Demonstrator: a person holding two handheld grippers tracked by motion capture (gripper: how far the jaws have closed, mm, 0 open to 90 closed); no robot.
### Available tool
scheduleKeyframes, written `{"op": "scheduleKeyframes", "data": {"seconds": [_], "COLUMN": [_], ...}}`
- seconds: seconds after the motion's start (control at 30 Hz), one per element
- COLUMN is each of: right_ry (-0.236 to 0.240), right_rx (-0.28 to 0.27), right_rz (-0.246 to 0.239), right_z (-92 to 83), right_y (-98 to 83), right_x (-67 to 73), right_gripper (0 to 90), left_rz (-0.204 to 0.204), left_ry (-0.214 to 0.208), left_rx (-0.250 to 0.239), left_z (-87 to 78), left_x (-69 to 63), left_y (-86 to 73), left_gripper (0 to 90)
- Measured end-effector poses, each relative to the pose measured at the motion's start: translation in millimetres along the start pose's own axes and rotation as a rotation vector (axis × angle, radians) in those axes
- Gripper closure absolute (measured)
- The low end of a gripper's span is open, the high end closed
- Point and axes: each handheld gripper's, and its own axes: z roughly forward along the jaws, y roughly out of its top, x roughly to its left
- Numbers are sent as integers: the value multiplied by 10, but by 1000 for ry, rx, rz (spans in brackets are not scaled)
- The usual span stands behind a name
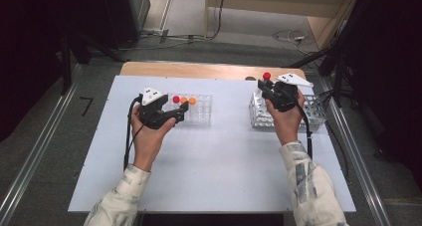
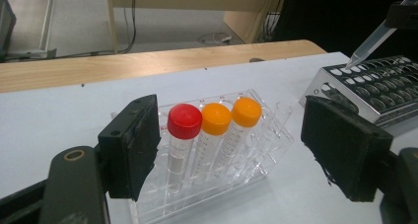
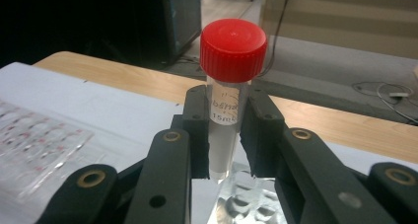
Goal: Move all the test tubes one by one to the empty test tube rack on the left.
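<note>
A clear plastic rack [image 1: 203, 116] holds one red-capped tube [image 2: 184, 120] and two orange-capped tubes [image 2: 216, 118] upright in a row. My left gripper [image 2: 236, 147] stands open just in front of this rack, its pads on either side of the tubes and apart from them. On the right, my right gripper [image 1: 263, 87] is shut on another red-capped tube [image 3: 232, 49], gripping its clear body below the cap. That tube hangs upright over the metal rack [image 1: 314, 114], and its pointed tip [image 2: 367, 46] sits just above the holes.
The white board [image 1: 219, 161] covers a wooden table [image 1: 199, 69]. The metal rack [image 2: 379, 86] has several empty holes. Cables trail on the floor beyond the table. Dark stands flank both sides.
</note>
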Motion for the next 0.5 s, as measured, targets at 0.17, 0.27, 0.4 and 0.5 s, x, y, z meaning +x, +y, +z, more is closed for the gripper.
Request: {"op": "scheduleKeyframes", "data": {"seconds": [0.17,0.27,0.4,0.5], "right_ry": [52,87,136,175], "right_rx": [6,19,31,33], "right_rz": [-19,-32,-53,-59], "right_z": [-49,-57,-69,-83], "right_y": [-81,-141,-213,-257], "right_x": [148,253,417,534], "right_gripper": [714,714,714,714], "left_rz": [1,1,9,11], "left_ry": [-6,-11,-19,-25], "left_rx": [3,6,12,9], "left_z": [5,14,20,18], "left_x": [-18,-37,-65,-89], "left_y": [-6,-12,-18,-23], "left_gripper": [216,211,209,210]}}
